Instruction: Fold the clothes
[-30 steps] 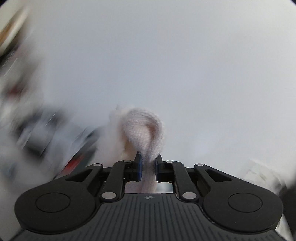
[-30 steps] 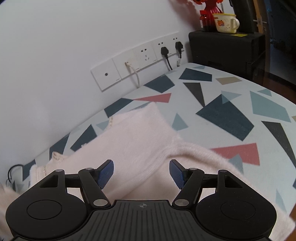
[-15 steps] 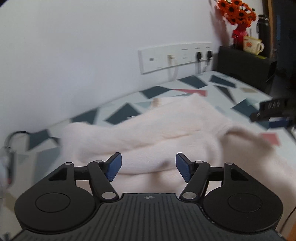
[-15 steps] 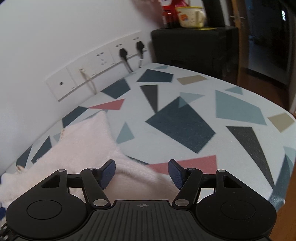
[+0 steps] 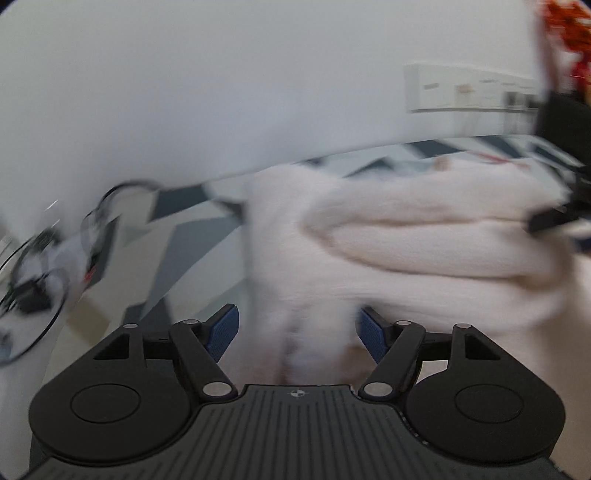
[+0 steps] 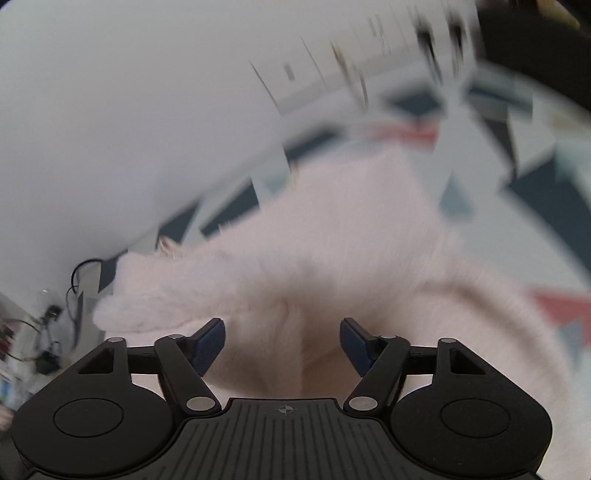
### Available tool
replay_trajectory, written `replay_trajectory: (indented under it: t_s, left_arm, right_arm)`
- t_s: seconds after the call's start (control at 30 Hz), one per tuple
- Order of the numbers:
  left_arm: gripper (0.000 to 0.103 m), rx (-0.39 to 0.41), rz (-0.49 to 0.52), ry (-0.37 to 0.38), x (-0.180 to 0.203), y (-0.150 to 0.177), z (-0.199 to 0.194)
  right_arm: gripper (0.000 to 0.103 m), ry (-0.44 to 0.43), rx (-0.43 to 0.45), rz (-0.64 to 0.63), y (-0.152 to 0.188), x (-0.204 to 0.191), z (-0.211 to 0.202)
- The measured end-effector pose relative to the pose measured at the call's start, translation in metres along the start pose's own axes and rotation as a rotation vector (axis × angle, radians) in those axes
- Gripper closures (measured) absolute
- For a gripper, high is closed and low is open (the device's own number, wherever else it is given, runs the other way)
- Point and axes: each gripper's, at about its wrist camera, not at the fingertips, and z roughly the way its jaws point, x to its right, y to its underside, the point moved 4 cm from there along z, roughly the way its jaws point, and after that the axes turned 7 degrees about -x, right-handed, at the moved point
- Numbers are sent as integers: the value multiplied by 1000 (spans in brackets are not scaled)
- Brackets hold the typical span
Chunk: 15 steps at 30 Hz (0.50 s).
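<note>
A fluffy pale pink sweater [image 5: 424, 240] lies bunched in thick folds on the table with the geometric-pattern cloth [image 5: 177, 251]. My left gripper [image 5: 295, 317] hovers low over the sweater's near left part. Its jaws are opening, and fabric lies below the gap without the blue pads pressing it. In the right wrist view the sweater [image 6: 332, 240] fills the middle, a sleeve end sticking out to the left. My right gripper [image 6: 281, 328] stands open just above it, holding nothing. Both views are motion-blurred.
A white wall with a row of sockets [image 5: 461, 88] runs along the table's far edge. A black cabinet [image 6: 535, 44] stands at the far right, with red flowers [image 5: 569, 29] on it. Cables and clutter [image 5: 37, 266] sit off the table's left end.
The left gripper let go of the pink fabric it pinched, opened wide and dropped toward the sweater. The right gripper swung left from the patterned cloth to over the sweater, staying open.
</note>
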Motion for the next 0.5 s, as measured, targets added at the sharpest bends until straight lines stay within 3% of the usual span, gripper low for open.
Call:
replay_trajectory:
  t_s: [0.07,0.17,0.23,0.3,0.43,0.5]
  left_arm:
    - [32,-17,-67,5,-12,-1,4]
    - [31,22,-77,14,-19,1,-3]
    - [30,45,-35,-5,-15,1,-4]
    - [30,51,-24,-10,-13,0,-1]
    - [30,37,-88,-1,-24,-1,8]
    - [30,20,-121,-6,-31,1,14]
  right_arm:
    - [60,-87,-50,115,-7,5,8]
    - [69,-192,-84,223,-14,7,12]
    - [75,-211,-112,231,-16,2,15]
    - [88,-196,-141,225,-18,-6,19]
    - [95,-209,-31,148,-38,-36,1]
    - [95,-304,109,106,-52,-50,-26]
